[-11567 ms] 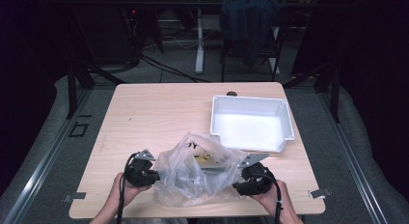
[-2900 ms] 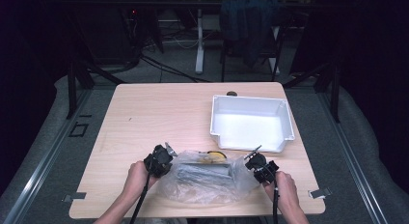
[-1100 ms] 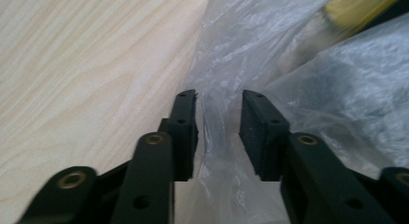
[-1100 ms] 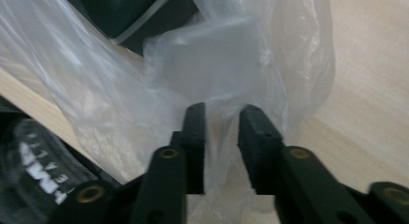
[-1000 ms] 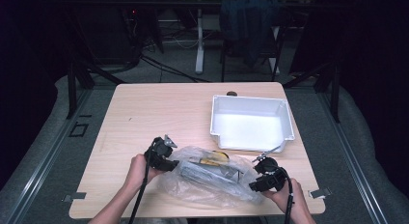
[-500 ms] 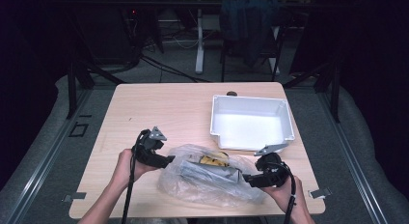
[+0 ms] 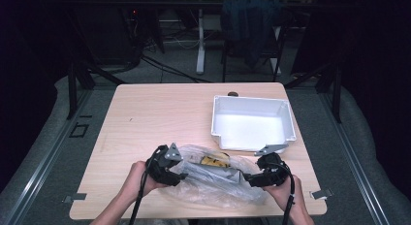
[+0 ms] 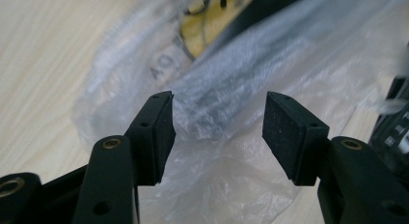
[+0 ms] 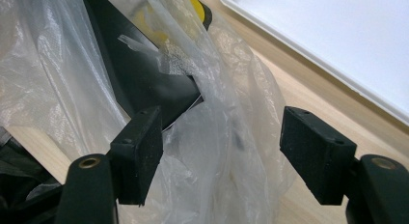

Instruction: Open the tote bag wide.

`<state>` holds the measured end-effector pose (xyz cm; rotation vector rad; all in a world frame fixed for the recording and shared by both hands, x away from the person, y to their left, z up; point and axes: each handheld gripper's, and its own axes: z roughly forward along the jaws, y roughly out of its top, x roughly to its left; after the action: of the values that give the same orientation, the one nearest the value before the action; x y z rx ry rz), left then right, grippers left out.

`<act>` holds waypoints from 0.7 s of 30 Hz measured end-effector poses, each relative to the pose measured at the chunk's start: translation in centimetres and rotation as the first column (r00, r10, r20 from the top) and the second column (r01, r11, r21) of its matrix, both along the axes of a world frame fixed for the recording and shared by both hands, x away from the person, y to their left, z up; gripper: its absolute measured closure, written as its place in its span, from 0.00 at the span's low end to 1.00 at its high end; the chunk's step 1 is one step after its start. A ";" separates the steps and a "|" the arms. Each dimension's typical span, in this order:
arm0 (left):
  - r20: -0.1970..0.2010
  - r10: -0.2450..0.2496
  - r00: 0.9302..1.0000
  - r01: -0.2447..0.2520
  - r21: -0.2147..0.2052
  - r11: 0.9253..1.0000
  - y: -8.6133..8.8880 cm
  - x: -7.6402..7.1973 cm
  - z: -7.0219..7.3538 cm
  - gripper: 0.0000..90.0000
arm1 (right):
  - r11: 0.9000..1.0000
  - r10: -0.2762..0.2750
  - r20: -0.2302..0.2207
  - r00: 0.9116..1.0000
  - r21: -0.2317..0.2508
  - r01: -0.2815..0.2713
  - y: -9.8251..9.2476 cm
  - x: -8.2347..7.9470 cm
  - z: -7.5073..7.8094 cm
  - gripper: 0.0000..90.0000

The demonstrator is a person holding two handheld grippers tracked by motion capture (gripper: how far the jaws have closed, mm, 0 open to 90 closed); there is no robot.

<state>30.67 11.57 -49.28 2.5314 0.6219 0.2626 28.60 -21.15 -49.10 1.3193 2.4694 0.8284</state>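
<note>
A crumpled clear plastic bag [image 7: 215,184] lies near the table's front edge, with a long black item [image 7: 213,172] and a yellow label [image 7: 213,161] inside. My left gripper [image 7: 182,176] is at the bag's left end; its jaws have just been closing, and loose bag film [image 8: 241,55] lies between the pads without being pressed. My right gripper [image 7: 246,178] is at the bag's right end. Its jaws have just been opening, and slack film [image 9: 222,151] hangs between them beside the black item [image 9: 144,74]. Both grippers [image 8: 217,105] [image 9: 222,122] are open.
A white tray [image 7: 289,119] stands at the back right of the wooden table [image 7: 160,113], close behind the right gripper; its rim [image 9: 337,35] shows in the right gripper view. A small dark knob [image 7: 232,94] sits at the table's far edge.
The left gripper has shifted right, back to the bag's left end. The right gripper's jaws stand wider than a second ago; that hand has barely moved.
</note>
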 end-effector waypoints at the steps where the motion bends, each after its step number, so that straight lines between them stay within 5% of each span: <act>1: -0.006 -0.011 1.000 0.011 0.008 1.000 -0.1 0.0 -0.3 0.53 | 1.000 0.001 -0.010 1.000 0.005 -0.001 0.0 0.1 -0.1 0.35; 8: 0.043 -0.027 0.999 0.023 0.095 0.995 -0.6 -0.6 -1.9 0.72 | 1.000 -0.004 -0.013 1.000 0.017 0.005 0.0 0.3 -0.5 0.35; 14: 0.048 -0.017 0.999 0.014 0.060 0.998 -0.1 -0.6 -2.2 0.99 | 1.000 -0.003 -0.019 1.000 0.006 0.003 0.0 0.5 -0.7 0.36; 21: -0.042 -0.054 0.998 0.057 0.088 0.994 0.1 -0.7 -3.1 1.00 | 1.000 -0.009 -0.043 0.999 -0.009 0.008 0.0 0.7 -1.2 0.37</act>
<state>29.95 11.71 -52.35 2.6413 0.5655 0.2258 29.34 -21.10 -50.29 1.3577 2.4956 0.7937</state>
